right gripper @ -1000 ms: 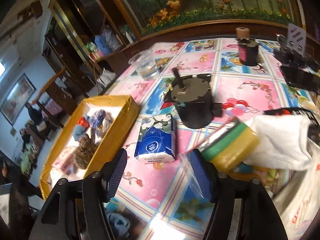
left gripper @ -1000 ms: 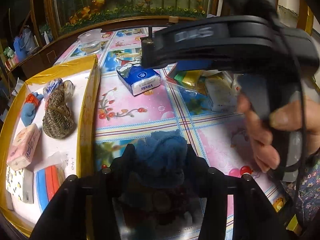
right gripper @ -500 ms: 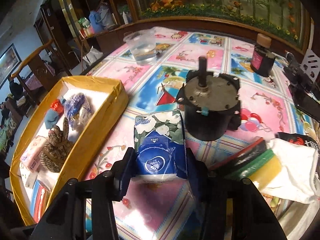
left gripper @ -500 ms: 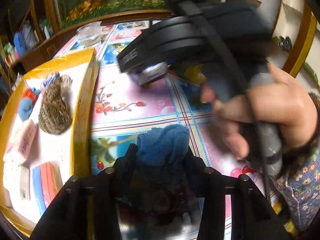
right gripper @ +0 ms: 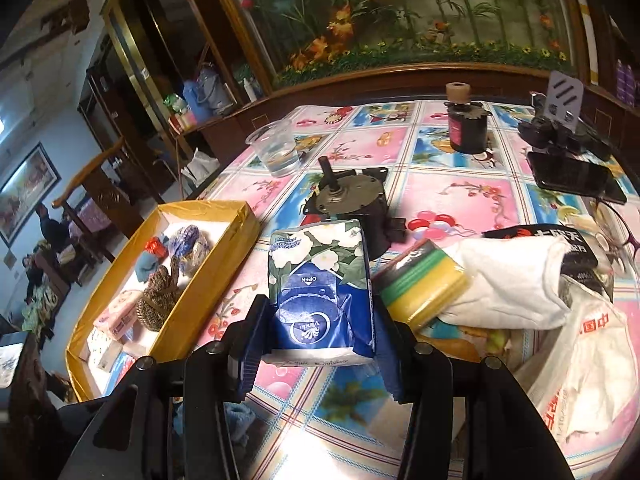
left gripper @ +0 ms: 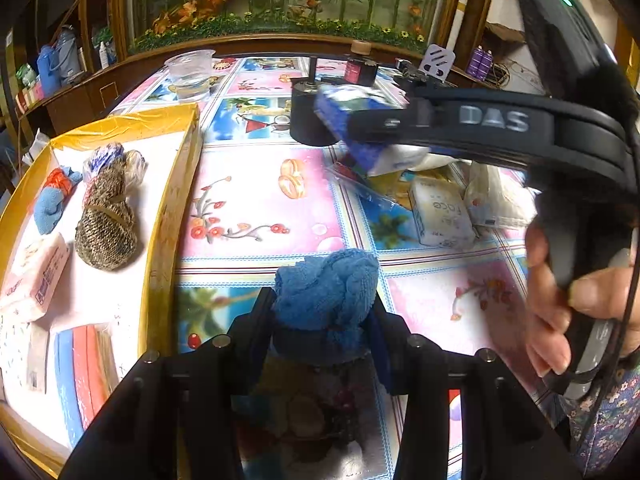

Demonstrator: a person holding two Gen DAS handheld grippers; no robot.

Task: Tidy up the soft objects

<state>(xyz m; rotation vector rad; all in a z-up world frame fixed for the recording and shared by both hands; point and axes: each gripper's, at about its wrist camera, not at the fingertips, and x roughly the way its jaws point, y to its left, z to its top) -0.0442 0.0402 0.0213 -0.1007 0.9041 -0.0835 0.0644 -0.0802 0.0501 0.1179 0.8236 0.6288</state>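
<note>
- The left gripper (left gripper: 324,312) pinches the blue towel (left gripper: 326,288); a loose fold could catch the yellow tray (left gripper: 168,216) wall.
- The right gripper (right gripper: 320,320) has just closed on the tissue pack (right gripper: 320,284); the slippery wrapper may slide out.

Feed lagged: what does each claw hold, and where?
Left claw: blue towel, pinched around its bunched lower part. Right claw: Vinda tissue pack, by its near end's sides.

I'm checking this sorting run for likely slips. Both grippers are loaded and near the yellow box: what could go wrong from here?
1. The right gripper pinches only one end of the blue tissue pack, and its jaws have just closed; the soft pack could sag or slip.
2. The yellow box already looks crowded, so the blue towel in the left gripper might land on its rim.
</note>
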